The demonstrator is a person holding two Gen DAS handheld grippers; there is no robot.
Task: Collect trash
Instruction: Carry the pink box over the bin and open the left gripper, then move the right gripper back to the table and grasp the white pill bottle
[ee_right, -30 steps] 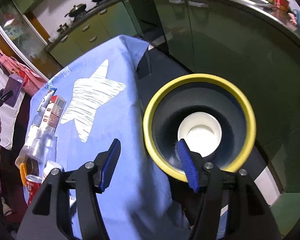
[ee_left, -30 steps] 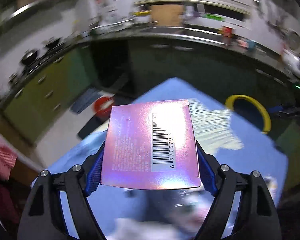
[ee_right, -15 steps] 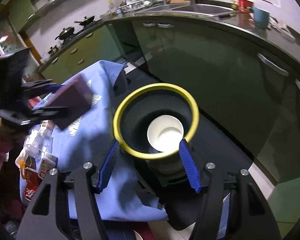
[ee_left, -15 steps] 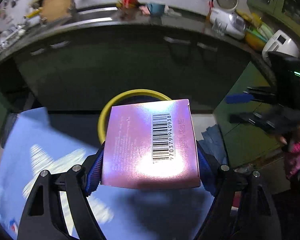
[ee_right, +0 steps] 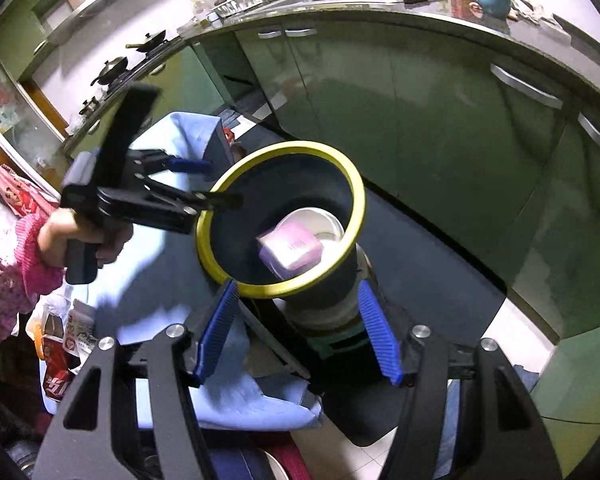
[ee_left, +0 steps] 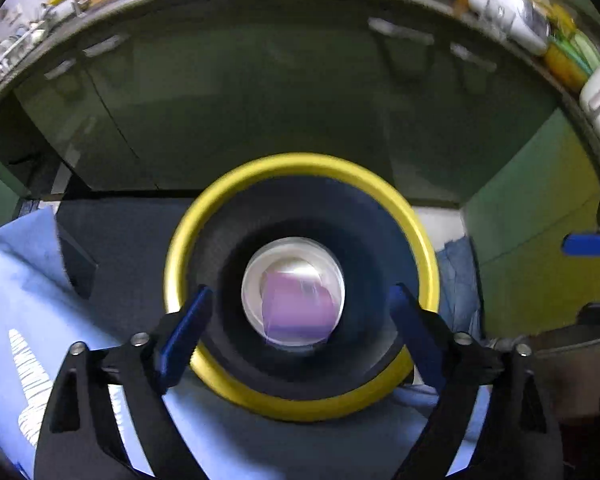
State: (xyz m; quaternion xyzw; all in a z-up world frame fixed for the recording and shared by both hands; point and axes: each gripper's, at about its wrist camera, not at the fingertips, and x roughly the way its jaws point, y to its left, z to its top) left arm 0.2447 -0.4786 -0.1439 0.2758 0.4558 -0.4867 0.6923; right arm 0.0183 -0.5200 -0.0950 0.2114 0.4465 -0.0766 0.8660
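A dark bin with a yellow rim (ee_left: 300, 160) stands beside the blue-clothed table. A shiny pink-purple box (ee_left: 296, 308) lies loose inside it, on top of a white paper cup (ee_left: 252, 280). My left gripper (ee_left: 298, 292) hovers straight above the bin mouth, its jaws opening and nothing between the pads. The right wrist view shows the same box (ee_right: 290, 246) tilted in the bin (ee_right: 356, 200), and the left gripper (ee_right: 220, 183) at the rim's left side. My right gripper (ee_right: 297, 288) is open and empty, a little short of the bin.
The blue cloth (ee_right: 236, 396) with a white star covers the table left of the bin. A red can (ee_right: 56, 380) and other wrappers and bottles lie at its near left end. Green cabinets (ee_right: 420, 120) curve behind the bin. A hand in a pink sleeve (ee_right: 16, 264) holds the left gripper.
My left gripper swung from above the table to above the bin, opened and let go of the pink-purple box, which dropped in. My right gripper drew back from the bin.
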